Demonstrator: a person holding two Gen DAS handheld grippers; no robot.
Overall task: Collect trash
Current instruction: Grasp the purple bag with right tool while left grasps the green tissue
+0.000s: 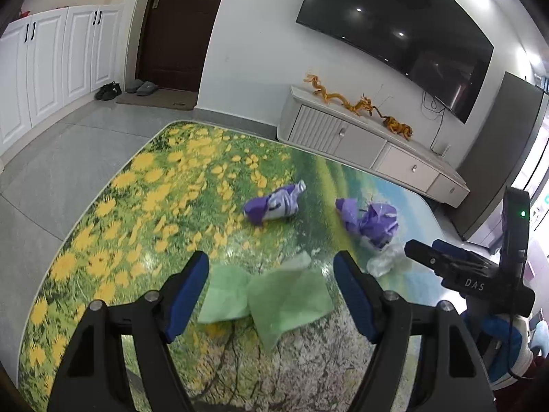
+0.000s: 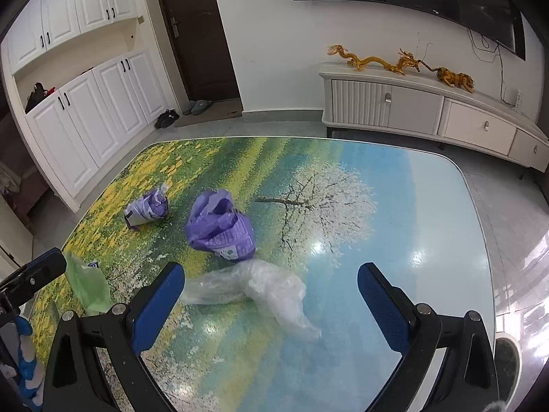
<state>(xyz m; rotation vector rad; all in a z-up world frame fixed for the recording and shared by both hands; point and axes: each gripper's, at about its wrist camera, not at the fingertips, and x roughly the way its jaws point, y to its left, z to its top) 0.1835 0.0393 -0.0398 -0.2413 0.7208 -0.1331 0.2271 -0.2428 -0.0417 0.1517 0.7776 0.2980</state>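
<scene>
- My left claw (image 1: 271,295) hangs released over the near part of the table (image 1: 103,206), its blue pads spread with nothing pressed between them.
- Below and between those pads lies a crumpled pale green wrapper (image 1: 274,295), flat on the table.
- My right claw (image 2: 271,305) is also released, its pads wide apart and touching nothing.
- A crumpled clear plastic bag (image 2: 260,288) lies on the table between the right claw's pads, nearer the left-hand pad.
- Just beyond the clear bag sits a crumpled purple bag (image 2: 219,226) with white print; in the right wrist view the two seem to touch.
- A smaller purple-and-white wrapper (image 2: 147,207) lies apart from it, farther toward the table's yellow-flowered side.
- In the left wrist view my right claw (image 1: 422,254) shows at the right edge, above the clear bag.
- Behind the table stands a white TV cabinet (image 2: 429,110) with golden dragon figures (image 2: 374,58).
</scene>
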